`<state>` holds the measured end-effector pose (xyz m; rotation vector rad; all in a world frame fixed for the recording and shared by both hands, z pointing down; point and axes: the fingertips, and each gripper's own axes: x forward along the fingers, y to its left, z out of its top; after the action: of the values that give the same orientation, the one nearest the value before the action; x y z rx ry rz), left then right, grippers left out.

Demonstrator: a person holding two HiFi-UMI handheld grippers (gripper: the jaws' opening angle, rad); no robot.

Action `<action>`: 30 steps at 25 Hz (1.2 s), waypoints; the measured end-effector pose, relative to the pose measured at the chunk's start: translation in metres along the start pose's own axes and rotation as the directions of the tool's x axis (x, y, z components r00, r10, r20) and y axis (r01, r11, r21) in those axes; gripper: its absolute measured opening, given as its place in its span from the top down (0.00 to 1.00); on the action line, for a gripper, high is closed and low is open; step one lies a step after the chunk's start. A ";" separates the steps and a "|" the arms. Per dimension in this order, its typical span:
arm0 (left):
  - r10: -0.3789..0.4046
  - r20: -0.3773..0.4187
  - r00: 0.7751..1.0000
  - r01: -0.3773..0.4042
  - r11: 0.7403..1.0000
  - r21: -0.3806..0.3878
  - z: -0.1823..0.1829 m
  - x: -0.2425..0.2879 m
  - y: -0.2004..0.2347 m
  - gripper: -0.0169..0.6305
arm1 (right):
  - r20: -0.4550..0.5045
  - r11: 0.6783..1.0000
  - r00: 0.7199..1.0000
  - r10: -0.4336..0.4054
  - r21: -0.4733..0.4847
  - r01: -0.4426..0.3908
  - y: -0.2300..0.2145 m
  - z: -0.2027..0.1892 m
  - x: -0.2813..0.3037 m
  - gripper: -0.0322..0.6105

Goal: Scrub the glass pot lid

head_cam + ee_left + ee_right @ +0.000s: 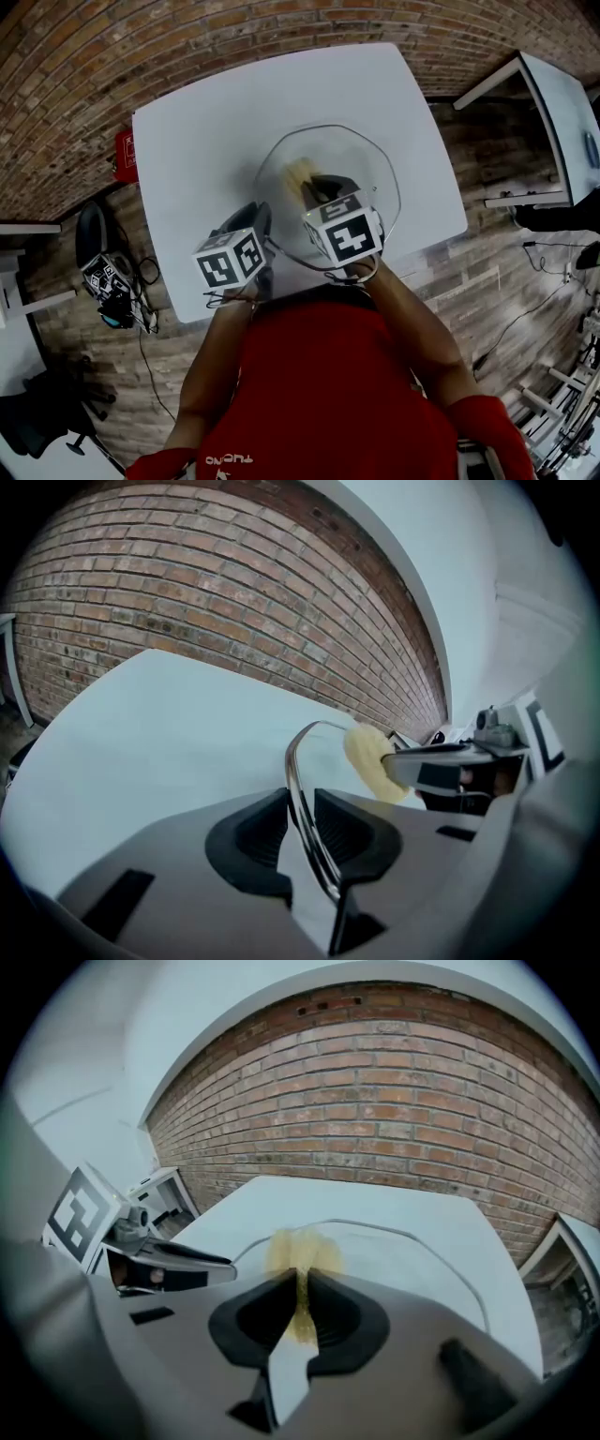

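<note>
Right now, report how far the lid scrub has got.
Done: the left gripper is shut on the lid, steadying it. In hand: the right gripper, shut on a yellow sponge, has it against the glass. Left: the scrubbing itself; no suds or cleaned patch shows how much remains.

Glossy glass lid (364, 169), shiny metal rim (298, 799)

In the right gripper view the yellow sponge (300, 1251) is smeared by blur, and its lower part is sunk between the jaws of the right gripper (302, 1305). In the left gripper view the glass pot lid (290, 761) shows edge-on, its bottom rim hidden between the jaws of the left gripper (302, 824). In the head view both grippers' marker cubes cover their jaws and the lid's near rim, and the person's torso (319, 375) hides the near edge of the counter (216, 141). The dark clutter (112, 286) to the left of it is too small to tell.
</note>
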<state>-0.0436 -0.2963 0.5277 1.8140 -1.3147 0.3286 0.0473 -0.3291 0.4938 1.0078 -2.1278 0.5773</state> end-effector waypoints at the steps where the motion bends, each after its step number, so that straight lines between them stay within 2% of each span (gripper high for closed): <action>1: 0.001 0.001 1.000 -0.001 1.000 -0.001 0.000 0.000 0.000 0.83 | -0.006 1.000 1.000 0.024 -0.014 -0.024 0.013 -0.001 0.003 0.87; 4: 0.005 0.003 1.000 -0.005 1.000 0.000 0.002 0.001 0.000 0.83 | -0.027 0.996 0.997 0.066 -0.058 -0.068 0.038 -0.006 0.016 0.87; 8: 0.009 0.001 1.000 -0.009 1.000 0.002 0.002 0.001 -0.002 0.83 | -0.065 0.995 0.997 0.039 -0.093 -0.045 0.032 -0.022 0.023 0.87; 16: 0.018 0.004 1.000 -0.018 1.000 0.010 0.000 -0.001 -0.003 0.83 | -0.093 0.994 0.990 -0.109 -0.042 0.105 -0.042 -0.051 0.001 0.87; 20: 0.015 0.004 1.000 -0.015 1.000 0.009 0.000 -0.001 -0.003 0.83 | -0.114 0.977 0.971 -0.211 0.014 0.214 -0.094 -0.067 -0.023 0.87; 24: 0.017 0.006 1.000 -0.017 1.000 0.008 0.000 -0.001 -0.003 0.83 | -0.114 0.958 0.955 -0.274 0.049 0.281 -0.130 -0.077 -0.042 0.87; 27: 0.022 0.006 1.000 -0.022 1.000 0.007 0.000 0.000 -0.003 0.83 | -0.113 0.958 0.955 -0.274 0.057 0.282 -0.132 -0.078 -0.047 0.87; 30: 0.026 0.007 1.000 -0.026 1.000 0.002 0.000 0.000 -0.004 0.83 | -0.109 0.972 0.967 -0.229 0.029 0.234 -0.106 -0.076 -0.050 0.87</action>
<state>-0.0404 -0.2956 0.5263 1.8027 -1.3443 0.3386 0.1850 -0.3199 0.5155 1.2032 -1.8804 0.5485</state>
